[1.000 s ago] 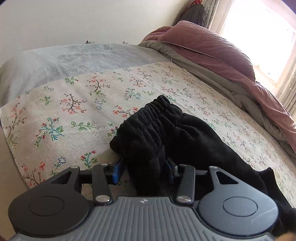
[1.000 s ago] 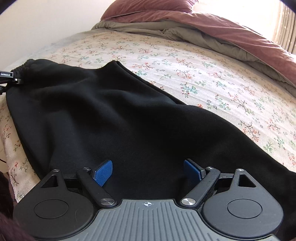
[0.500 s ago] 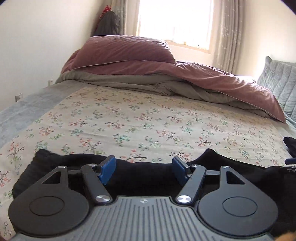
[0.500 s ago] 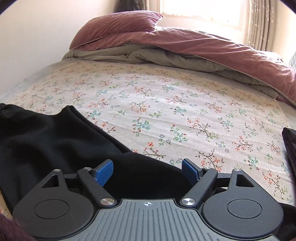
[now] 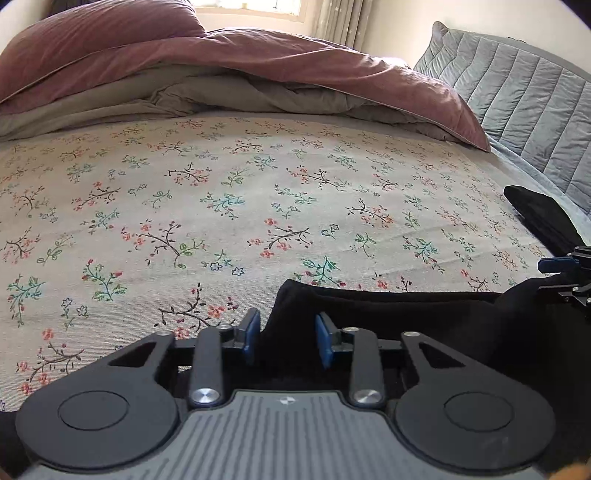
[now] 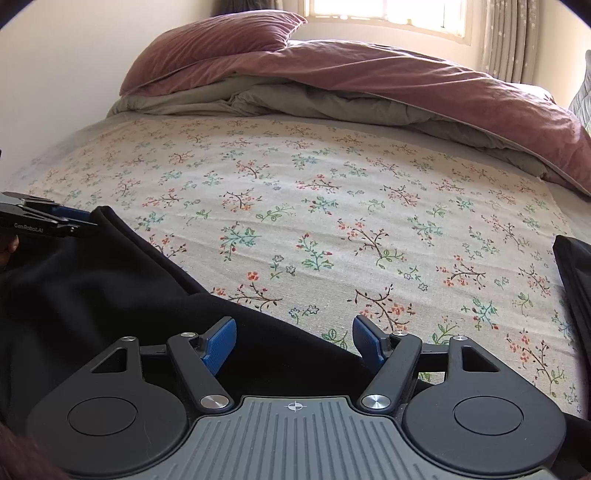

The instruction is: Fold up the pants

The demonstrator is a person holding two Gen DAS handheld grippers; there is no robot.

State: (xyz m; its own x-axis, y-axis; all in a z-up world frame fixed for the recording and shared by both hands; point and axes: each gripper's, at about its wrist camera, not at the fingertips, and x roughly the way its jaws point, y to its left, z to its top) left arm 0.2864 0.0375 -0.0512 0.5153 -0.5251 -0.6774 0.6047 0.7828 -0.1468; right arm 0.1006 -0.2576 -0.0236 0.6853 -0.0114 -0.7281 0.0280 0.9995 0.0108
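Pants [image 5: 388, 314], black and soft, lie on the bed's [image 5: 258, 184] near edge; limp fleece, best pinched at folded edges. Left claw [image 5: 283, 338] clamps a fold; right claw [image 6: 291, 345] gapes apart over cloth.

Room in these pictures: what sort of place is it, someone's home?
Most likely a bedroom in a home. The black pants lie on a bed with a floral sheet, a rumpled mauve duvet and a pillow sit at the far side, and a curtained window lets in daylight.
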